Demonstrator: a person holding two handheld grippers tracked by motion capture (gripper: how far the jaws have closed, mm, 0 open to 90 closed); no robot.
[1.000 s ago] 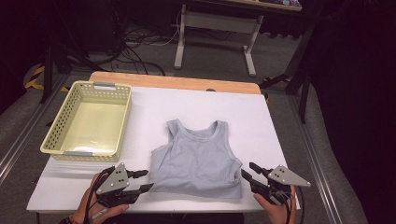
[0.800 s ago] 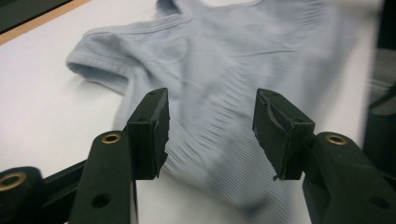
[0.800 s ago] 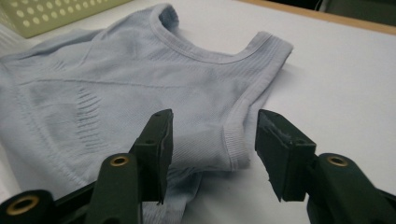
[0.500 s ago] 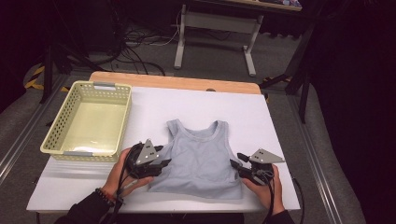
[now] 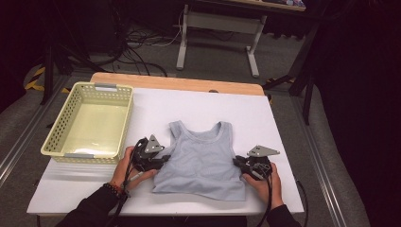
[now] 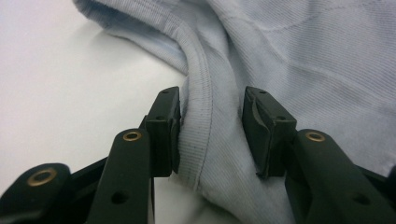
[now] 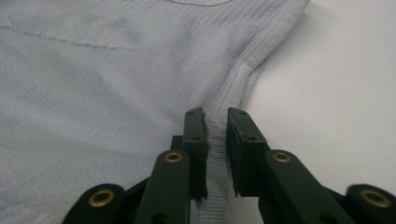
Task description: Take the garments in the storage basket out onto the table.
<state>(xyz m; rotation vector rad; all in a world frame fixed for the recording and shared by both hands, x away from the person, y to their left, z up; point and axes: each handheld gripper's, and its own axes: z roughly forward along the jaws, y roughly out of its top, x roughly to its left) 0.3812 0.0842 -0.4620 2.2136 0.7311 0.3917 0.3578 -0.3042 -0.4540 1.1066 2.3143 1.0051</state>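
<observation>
On the white table, both grippers' closing jaws straddle the unlabelled grey top's ribbed edges, right pinching, left loose.

Each hand carries a matt black two-jaw gripper: the left gripper and the right gripper. Both are topped by a grey three-cornered plate with small dark holes. Up close, the jaws are flat black bars with brass-ringed pivot holes and blocky, ribbed black pads. A thin black cable trails from each. The person wears dark long sleeves and a beaded bracelet on the left wrist.
</observation>
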